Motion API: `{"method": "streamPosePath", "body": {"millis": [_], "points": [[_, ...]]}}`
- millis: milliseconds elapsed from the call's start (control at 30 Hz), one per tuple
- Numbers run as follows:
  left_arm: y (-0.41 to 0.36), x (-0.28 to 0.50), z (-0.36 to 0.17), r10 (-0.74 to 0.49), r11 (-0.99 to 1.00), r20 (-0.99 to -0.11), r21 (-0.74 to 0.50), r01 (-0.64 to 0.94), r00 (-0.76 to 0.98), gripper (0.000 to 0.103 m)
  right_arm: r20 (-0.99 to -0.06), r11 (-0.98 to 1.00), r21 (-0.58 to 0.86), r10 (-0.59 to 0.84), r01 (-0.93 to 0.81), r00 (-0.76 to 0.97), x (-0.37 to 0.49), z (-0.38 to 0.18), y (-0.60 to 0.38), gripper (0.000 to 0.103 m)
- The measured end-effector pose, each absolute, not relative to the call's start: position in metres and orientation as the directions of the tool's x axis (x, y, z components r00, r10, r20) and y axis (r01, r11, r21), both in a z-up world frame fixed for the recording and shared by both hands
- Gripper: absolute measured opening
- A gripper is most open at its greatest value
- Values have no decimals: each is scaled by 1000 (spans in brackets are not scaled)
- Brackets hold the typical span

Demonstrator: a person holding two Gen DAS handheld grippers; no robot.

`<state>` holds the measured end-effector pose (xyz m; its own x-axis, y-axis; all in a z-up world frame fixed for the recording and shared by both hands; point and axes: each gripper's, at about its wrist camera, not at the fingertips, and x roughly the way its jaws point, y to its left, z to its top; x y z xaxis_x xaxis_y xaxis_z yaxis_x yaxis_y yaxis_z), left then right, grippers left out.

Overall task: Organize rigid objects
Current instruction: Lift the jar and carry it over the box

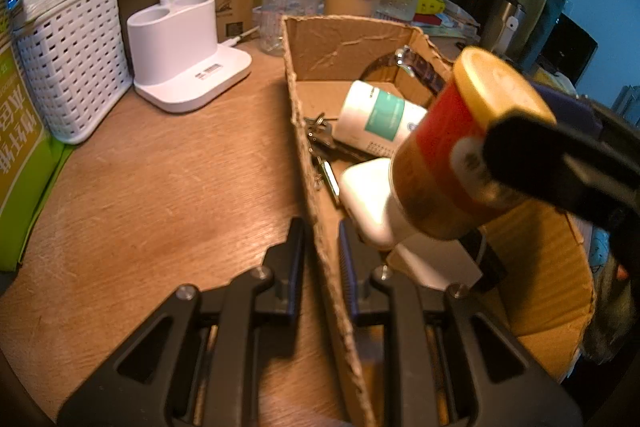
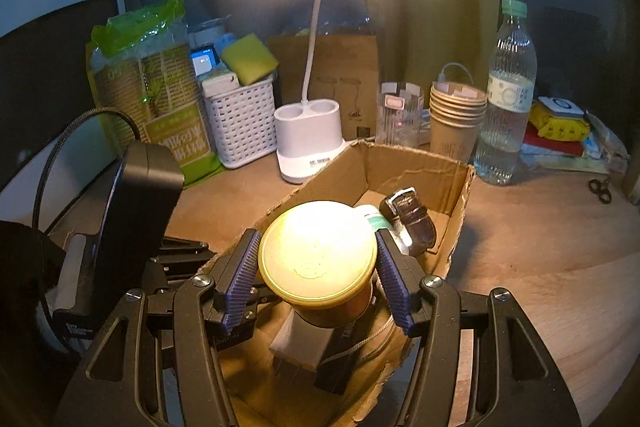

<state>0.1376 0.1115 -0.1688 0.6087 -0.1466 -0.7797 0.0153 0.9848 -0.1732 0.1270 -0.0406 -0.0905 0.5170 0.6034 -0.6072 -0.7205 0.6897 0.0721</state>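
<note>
A torn cardboard box (image 1: 344,43) stands on the wooden desk. My left gripper (image 1: 322,263) is shut on its near left wall. My right gripper (image 2: 317,261) is shut on a jar (image 2: 318,251) with a yellow lid and a red label, its blue pads pressed on either side just below the lid. In the left wrist view the jar (image 1: 452,147) hangs tilted over the box, with the right gripper's fingers (image 1: 532,147) around it. Inside the box lie a white bottle with a teal label (image 1: 380,119), keys (image 1: 320,135), a white charger (image 1: 366,199) and a wristwatch (image 2: 412,219).
Behind the box stand a white desk lamp base (image 1: 188,55), a white basket (image 1: 72,59) holding a sponge, a stack of paper cups (image 2: 456,123), a glass (image 2: 400,115) and a water bottle (image 2: 508,95). A green package (image 2: 160,95) leans at the left. Small scissors (image 2: 600,189) lie at the right.
</note>
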Motion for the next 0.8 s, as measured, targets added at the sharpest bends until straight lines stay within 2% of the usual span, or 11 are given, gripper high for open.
{"method": "streamPosePath", "body": {"millis": [800], "points": [[111,138,-169,-145,985,-781,-173,13,607,19,-665,763,-6,480,-647,572,139,-102,-50,61]]}}
